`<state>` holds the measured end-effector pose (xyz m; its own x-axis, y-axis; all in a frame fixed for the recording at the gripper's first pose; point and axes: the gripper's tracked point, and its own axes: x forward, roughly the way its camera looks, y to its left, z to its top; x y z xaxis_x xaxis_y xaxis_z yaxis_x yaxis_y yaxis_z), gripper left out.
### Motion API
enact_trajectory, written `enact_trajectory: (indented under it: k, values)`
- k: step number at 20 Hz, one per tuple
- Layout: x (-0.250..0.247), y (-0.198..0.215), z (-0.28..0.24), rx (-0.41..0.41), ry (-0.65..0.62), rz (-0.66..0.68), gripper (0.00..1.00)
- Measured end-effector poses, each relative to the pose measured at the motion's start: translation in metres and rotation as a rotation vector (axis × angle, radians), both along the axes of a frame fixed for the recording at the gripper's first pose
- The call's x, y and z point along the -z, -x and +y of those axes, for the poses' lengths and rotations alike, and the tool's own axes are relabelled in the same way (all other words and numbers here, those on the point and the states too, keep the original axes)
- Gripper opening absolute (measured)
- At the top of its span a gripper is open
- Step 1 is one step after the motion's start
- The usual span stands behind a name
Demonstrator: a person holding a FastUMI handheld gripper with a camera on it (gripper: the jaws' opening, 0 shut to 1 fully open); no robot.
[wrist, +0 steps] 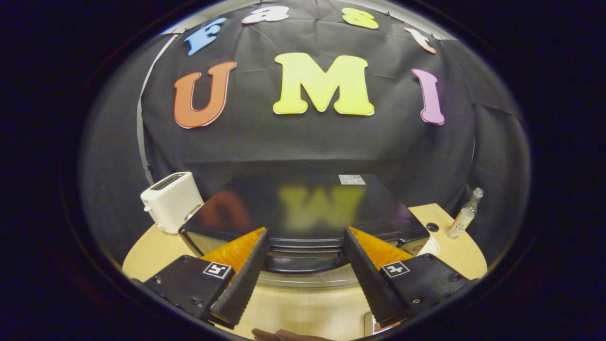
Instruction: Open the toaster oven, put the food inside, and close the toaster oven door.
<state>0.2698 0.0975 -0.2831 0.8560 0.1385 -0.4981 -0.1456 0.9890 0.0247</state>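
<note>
The black toaster oven [303, 203] stands on the round wooden table [454, 255], seen from above and in front, its glossy top mirroring the wall. Across its front runs a dark handle bar [305, 258] with a silvery strip under it. My gripper [305, 233] is open, its fingertips [262, 237] reaching the oven's top front edge on either side of the handle. Nothing is held between the fingers. I cannot tell how far the door stands open from this angle.
A white pop-up toaster [170, 201] sits just left of the oven. A small clear bottle [466, 214] stands at the table's right rim, beside a dark hole [432, 227]. Something white [432, 246] lies by the oven's right corner. A hand [284, 335] shows below the fingers.
</note>
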Motion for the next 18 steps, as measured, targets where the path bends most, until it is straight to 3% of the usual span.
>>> enact_trajectory:
  k: [11,18]
  values:
    - [0.014,0.086,-0.014,-0.016,0.012,0.057,1.0]
    - [0.079,0.156,-0.024,-0.034,0.044,0.348,1.0]
